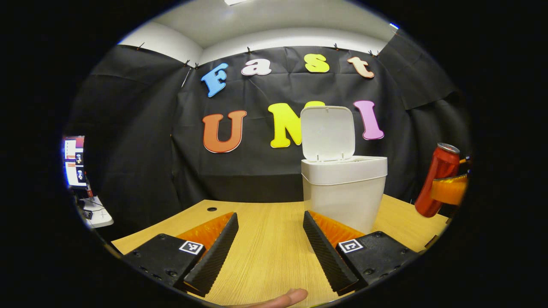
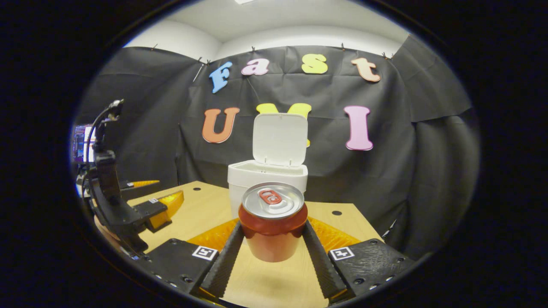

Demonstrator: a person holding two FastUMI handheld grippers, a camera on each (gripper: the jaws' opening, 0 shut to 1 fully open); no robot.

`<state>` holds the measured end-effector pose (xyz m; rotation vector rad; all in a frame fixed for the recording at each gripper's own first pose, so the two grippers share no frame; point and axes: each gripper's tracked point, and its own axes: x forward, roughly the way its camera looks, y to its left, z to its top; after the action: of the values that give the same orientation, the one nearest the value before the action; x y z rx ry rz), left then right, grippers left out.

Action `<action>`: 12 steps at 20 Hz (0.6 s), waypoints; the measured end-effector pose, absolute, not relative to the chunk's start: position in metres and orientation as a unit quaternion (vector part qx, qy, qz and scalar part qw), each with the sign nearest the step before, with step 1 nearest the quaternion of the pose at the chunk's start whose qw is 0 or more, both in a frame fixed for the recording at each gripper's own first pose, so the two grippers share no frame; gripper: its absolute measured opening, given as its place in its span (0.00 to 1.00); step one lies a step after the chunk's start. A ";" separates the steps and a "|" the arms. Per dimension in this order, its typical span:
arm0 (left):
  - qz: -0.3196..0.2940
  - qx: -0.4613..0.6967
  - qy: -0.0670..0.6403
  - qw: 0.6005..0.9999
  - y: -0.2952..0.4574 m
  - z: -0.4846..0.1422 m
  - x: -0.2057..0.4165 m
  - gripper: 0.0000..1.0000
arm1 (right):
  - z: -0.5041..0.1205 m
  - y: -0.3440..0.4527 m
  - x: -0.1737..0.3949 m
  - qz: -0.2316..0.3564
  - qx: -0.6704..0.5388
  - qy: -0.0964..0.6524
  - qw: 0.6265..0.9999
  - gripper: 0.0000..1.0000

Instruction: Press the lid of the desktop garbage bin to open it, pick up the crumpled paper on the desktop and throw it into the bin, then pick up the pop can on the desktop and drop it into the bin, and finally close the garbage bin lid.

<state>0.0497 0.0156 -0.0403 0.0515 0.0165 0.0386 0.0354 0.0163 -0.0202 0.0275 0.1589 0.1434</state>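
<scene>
At frame centre my right fingers (image 2: 274,248) grip the pop can (image 2: 273,220); left fingers (image 1: 269,252) gape empty. Next, I judge: carry it over the open bin (image 2: 267,175).

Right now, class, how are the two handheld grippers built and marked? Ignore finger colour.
The left gripper and the right gripper each have two ribbed, wedge-shaped fingers on black screwed blocks, and each block bears a square black-and-white tag. In the right gripper view, a black cable arches above the left gripper.

A light wooden desktop (image 1: 265,248) with round cable holes (image 1: 212,209) carries the white garbage bin (image 1: 344,192), lid upright. In the left gripper view, the bin stands just beyond the right-hand finger.
</scene>
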 end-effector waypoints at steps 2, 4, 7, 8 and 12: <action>0.016 0.021 0.014 1.000 0.012 -0.041 0.048 0.99 | 0.002 0.009 0.045 0.060 0.020 0.072 0.995 0.80; 0.018 0.026 0.004 1.000 0.017 -0.033 0.046 0.98 | 0.027 0.003 0.057 0.050 0.021 0.065 0.996 0.80; 0.017 0.019 -0.001 1.000 0.025 -0.029 0.044 0.98 | 0.069 0.007 0.075 0.052 0.008 0.059 0.997 0.80; 0.017 0.011 -0.005 1.000 0.027 -0.024 0.044 0.98 | 0.081 0.013 0.080 0.063 0.009 0.063 0.996 0.81; 0.006 0.008 -0.013 1.000 0.027 -0.020 0.040 0.98 | 0.133 0.019 0.108 0.070 0.009 0.064 0.995 0.80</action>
<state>0.0403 0.0274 -0.0198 0.0165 -0.0256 0.0114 0.1076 0.0192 0.1328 0.0188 0.1280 0.1394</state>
